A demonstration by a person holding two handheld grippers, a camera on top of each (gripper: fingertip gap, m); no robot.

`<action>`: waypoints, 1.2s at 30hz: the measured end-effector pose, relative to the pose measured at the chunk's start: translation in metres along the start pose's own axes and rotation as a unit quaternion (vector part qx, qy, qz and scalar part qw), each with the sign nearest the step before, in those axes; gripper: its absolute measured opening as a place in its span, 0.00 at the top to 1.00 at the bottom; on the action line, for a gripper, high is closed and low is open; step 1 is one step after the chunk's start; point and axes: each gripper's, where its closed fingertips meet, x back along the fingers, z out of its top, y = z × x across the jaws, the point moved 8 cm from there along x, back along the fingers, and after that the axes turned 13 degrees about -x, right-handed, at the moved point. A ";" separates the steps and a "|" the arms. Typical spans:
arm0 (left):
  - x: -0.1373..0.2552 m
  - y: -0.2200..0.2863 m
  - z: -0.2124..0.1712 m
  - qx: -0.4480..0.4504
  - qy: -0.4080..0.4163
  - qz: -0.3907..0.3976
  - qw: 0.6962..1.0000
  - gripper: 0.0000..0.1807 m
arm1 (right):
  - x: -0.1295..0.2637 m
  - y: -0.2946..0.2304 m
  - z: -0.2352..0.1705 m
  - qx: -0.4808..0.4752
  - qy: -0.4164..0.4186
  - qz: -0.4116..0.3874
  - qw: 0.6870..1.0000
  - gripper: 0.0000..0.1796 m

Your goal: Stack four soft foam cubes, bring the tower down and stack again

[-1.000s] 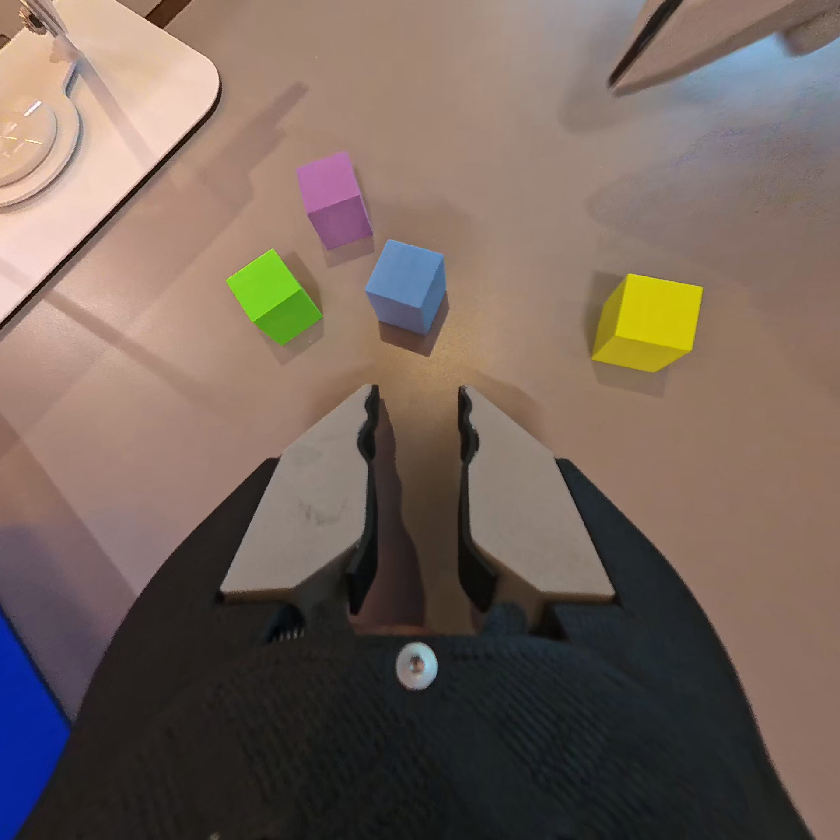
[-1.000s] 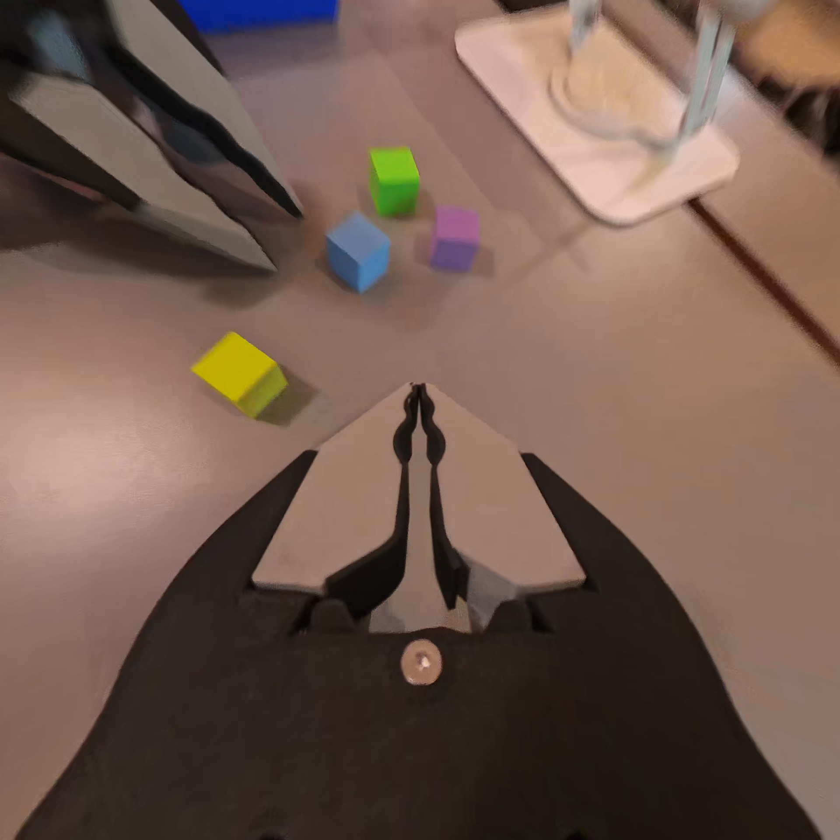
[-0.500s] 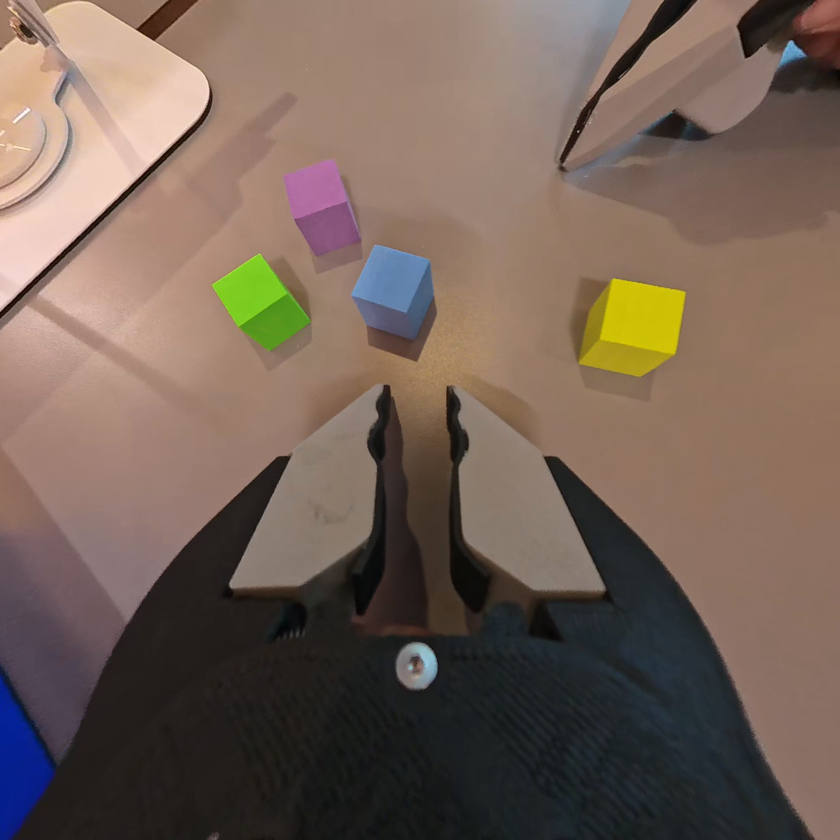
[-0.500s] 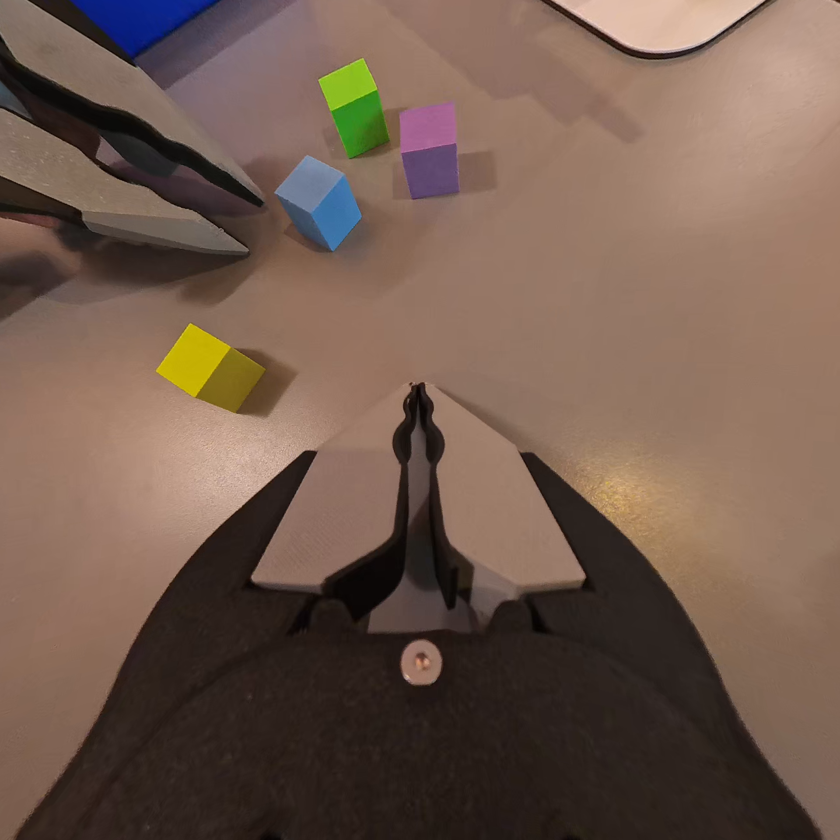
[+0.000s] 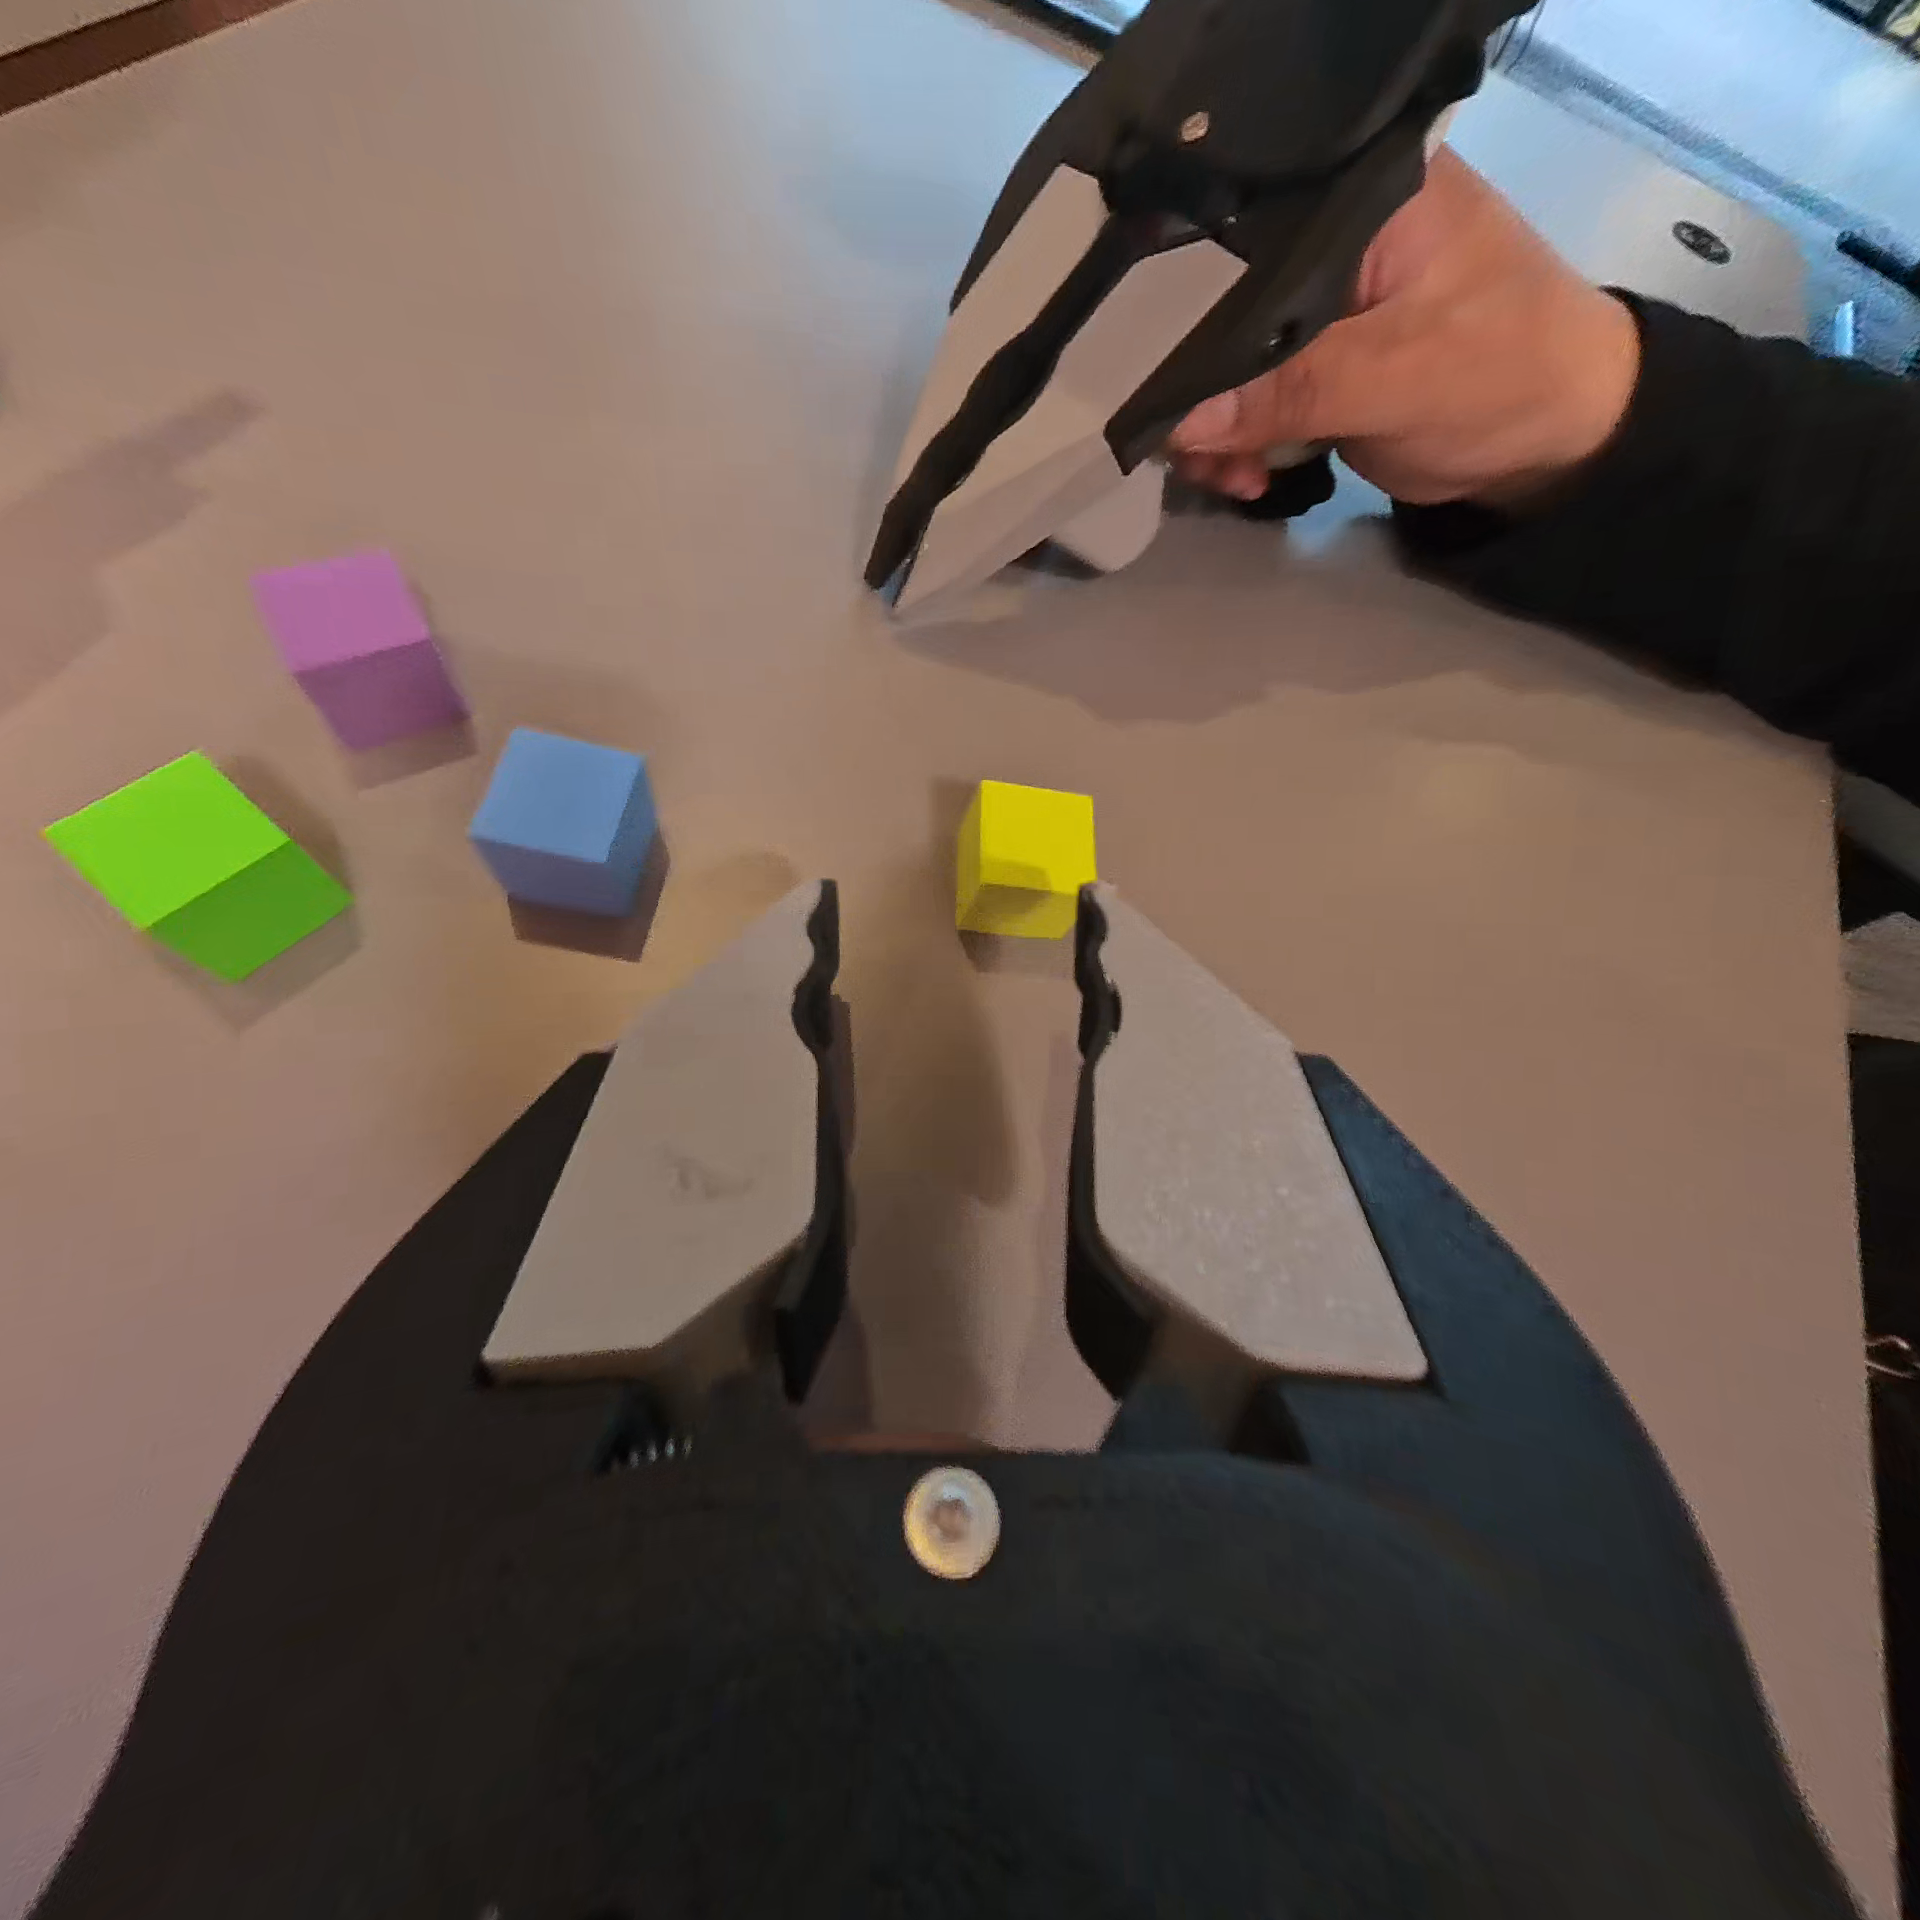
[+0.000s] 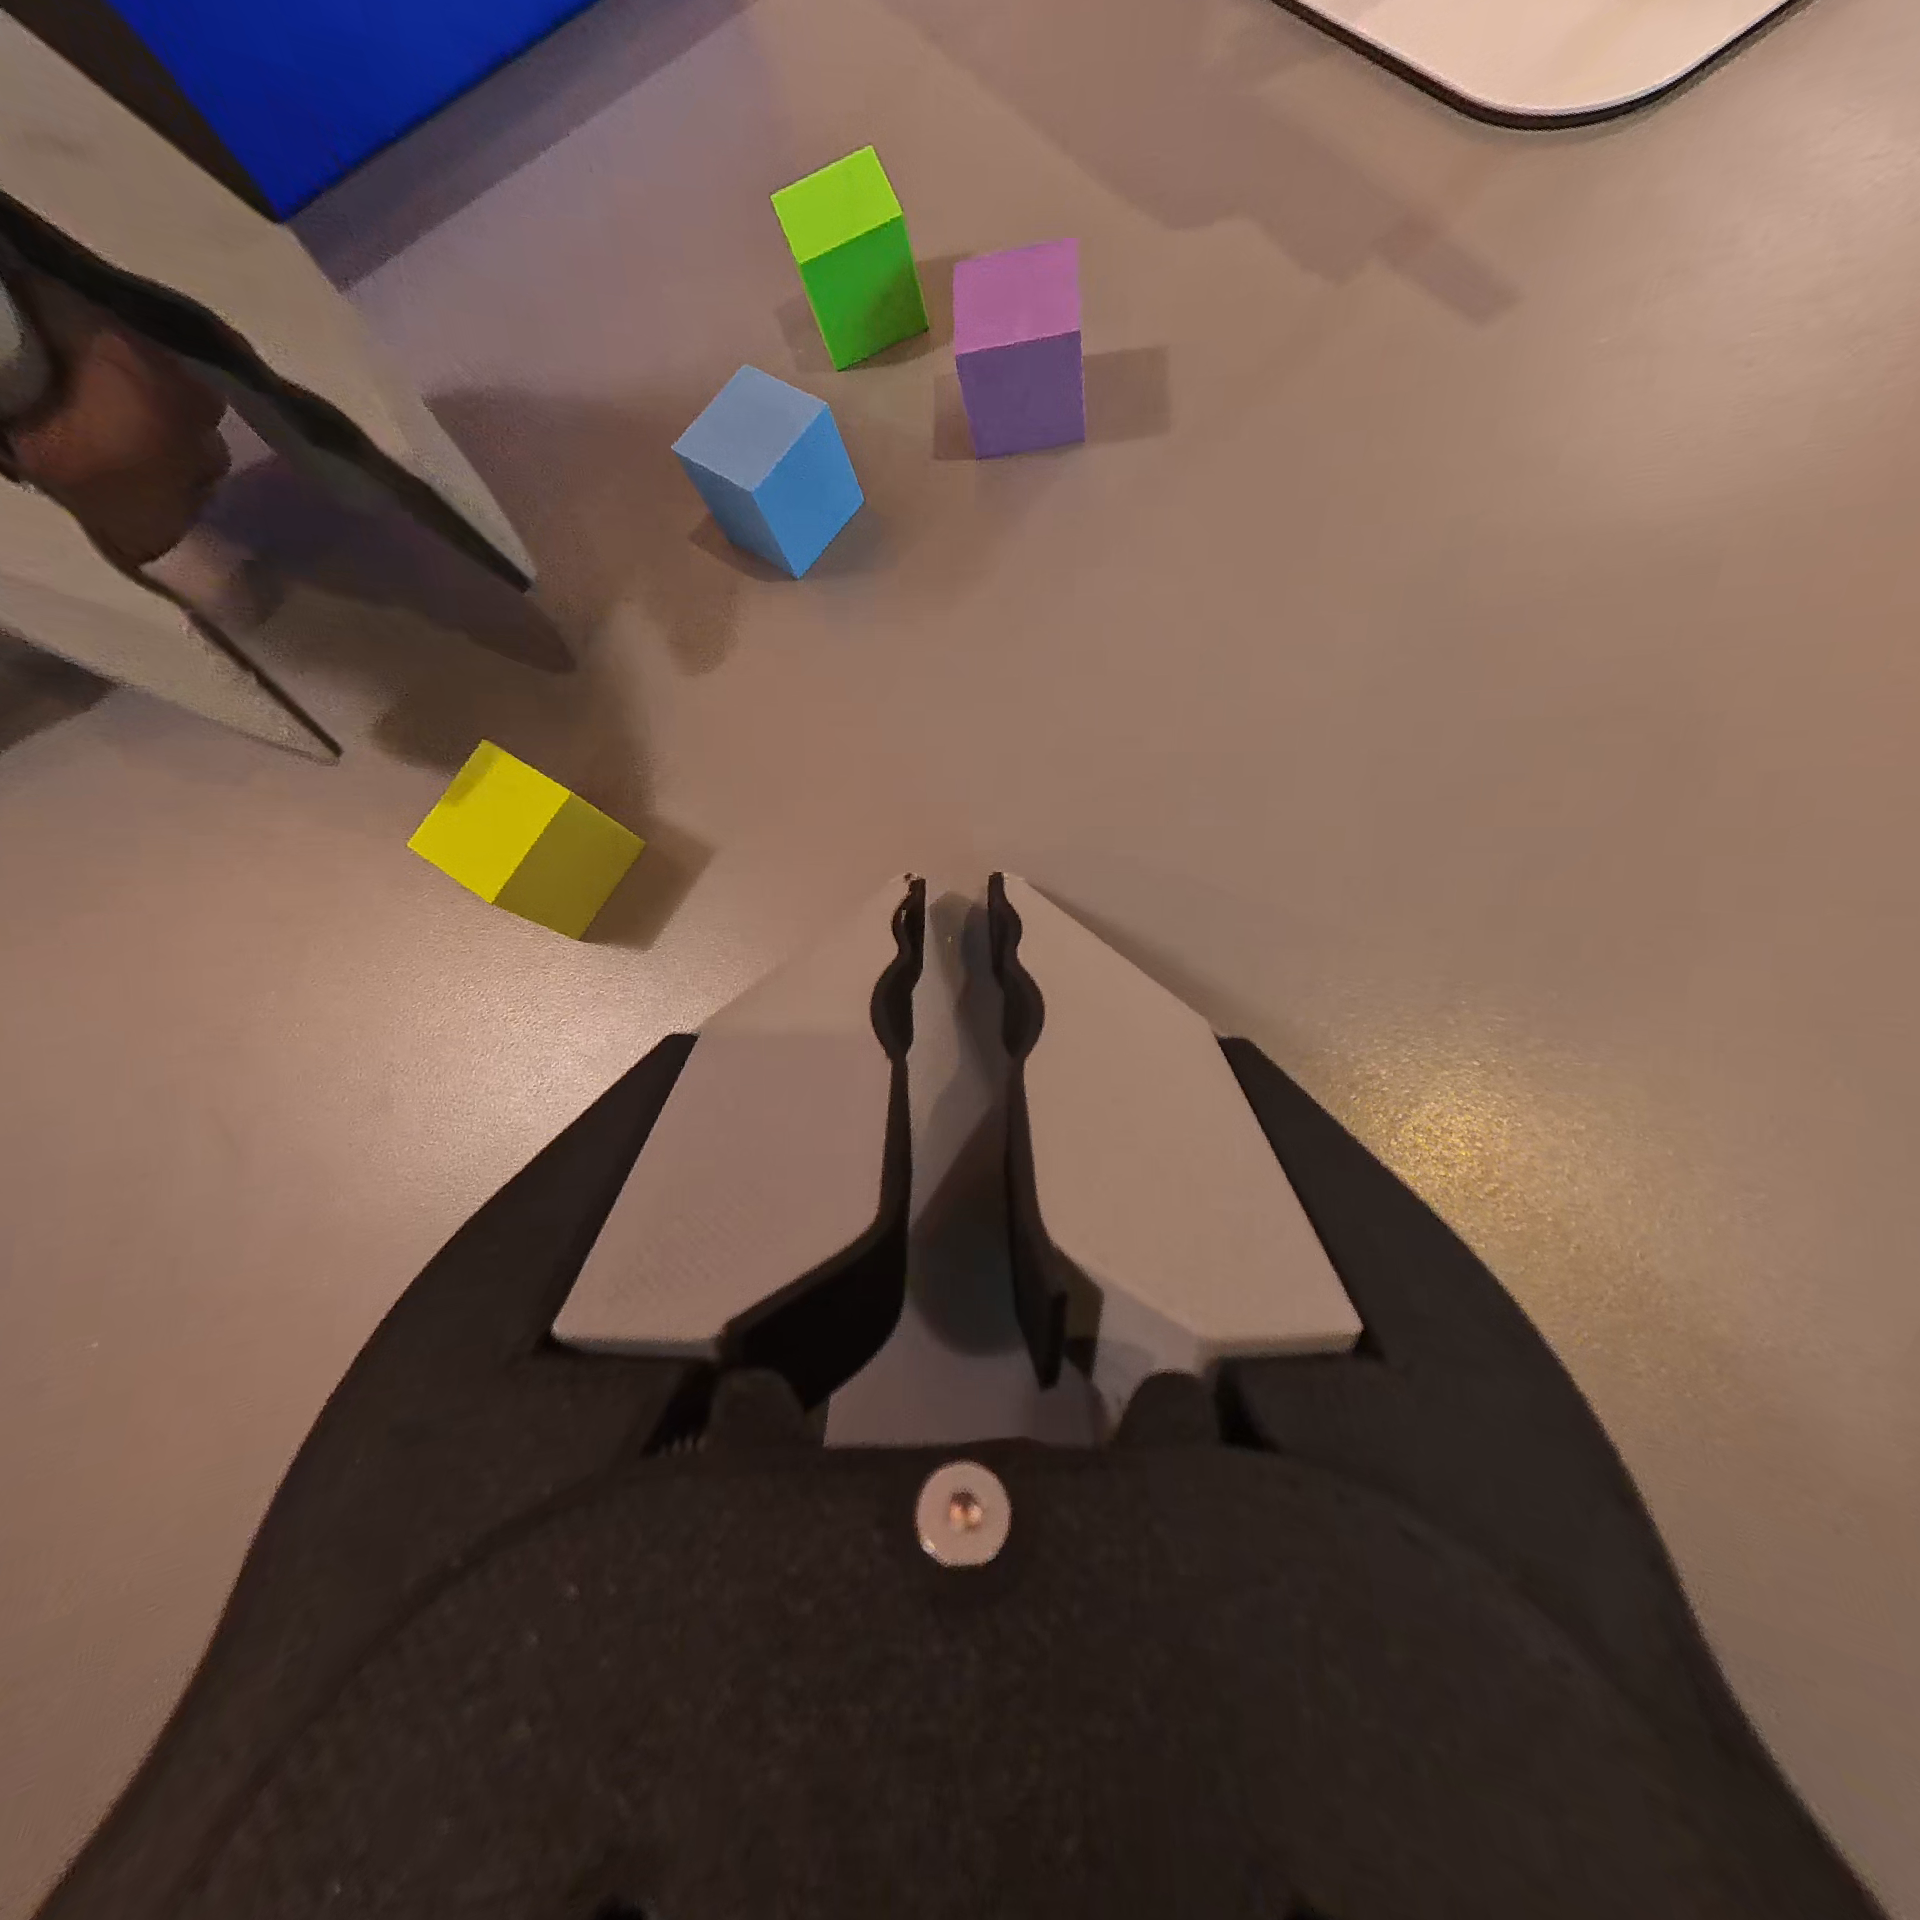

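Four foam cubes are seen lying apart on the matt grey-brown table (image 5: 1351,987), none yet stacked: the yellow cube (image 5: 1025,857) nearest the table's right edge, the blue cube (image 5: 561,821) beside it toward the middle, the purple cube (image 5: 353,644) and the green cube (image 5: 192,862) farther left. The left gripper (image 5: 951,904) is held wide apart and empty, its right finger tip just beside the yellow cube, which is not yet enclosed. The right gripper (image 6: 954,883) is parted only narrowly, nothing between its fingers, and is kept well apart from the cubes. A slip is judged possible if the left gripper is closed off-centre: the yellow cube, light and soft, could be nudged or spun aside by the right finger before being caught. Too hard a squeeze would probably deform the foam, so that it is set down crooked. The cubes are sharp-edged, flat-faced and dull-surfaced; the fingers are grey wedges with wavy black inner pads. A blue block (image 6: 312,83) and a white rounded board (image 6: 1558,62) are seen near the far edge.
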 end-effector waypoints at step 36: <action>-0.028 -0.028 0.006 -0.075 -0.079 0.184 0.977 0.86 | -0.003 -0.001 0.003 0.028 0.010 -0.042 0.999 0.92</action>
